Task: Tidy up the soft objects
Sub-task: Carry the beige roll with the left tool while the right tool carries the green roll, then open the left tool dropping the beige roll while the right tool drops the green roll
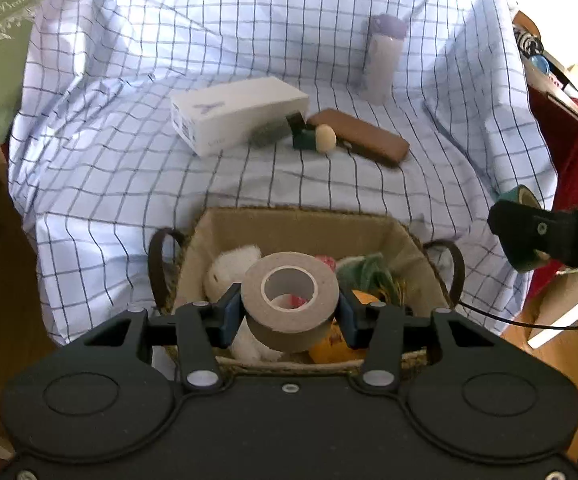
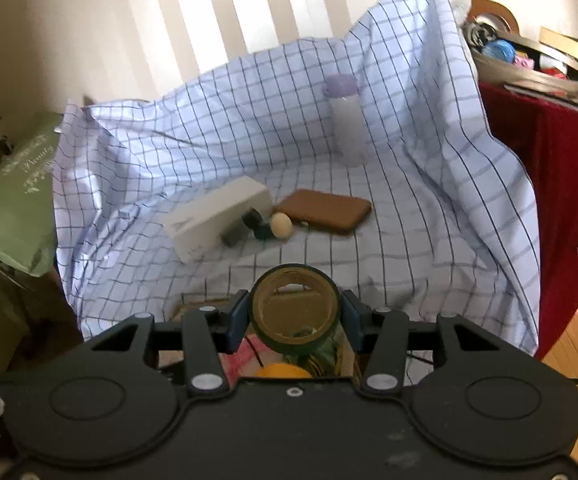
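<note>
The left claw (image 1: pixel 289 312) is clamped on a grey tape roll (image 1: pixel 289 304), right over the basket (image 1: pixel 301 224) of soft toys (image 1: pixel 231 270). The right claw (image 2: pixel 295 318) grips a green tape roll (image 2: pixel 295 308), the basket just beneath. Beyond lie a white box (image 1: pixel 237 114) and a brown case (image 1: pixel 363 136). Step: carrying; next likely calls for releasing each roll at its place.

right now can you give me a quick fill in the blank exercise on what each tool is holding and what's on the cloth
1. The left tool is shut on a grey roll of ____.
2. The right tool grips a tape roll whose colour is dark ____.
3. The left tool's roll hangs over the open woven ____.
4. On the checked cloth, the bottle with the purple cap stands ____.

Missing words: tape; green; basket; upright
</note>
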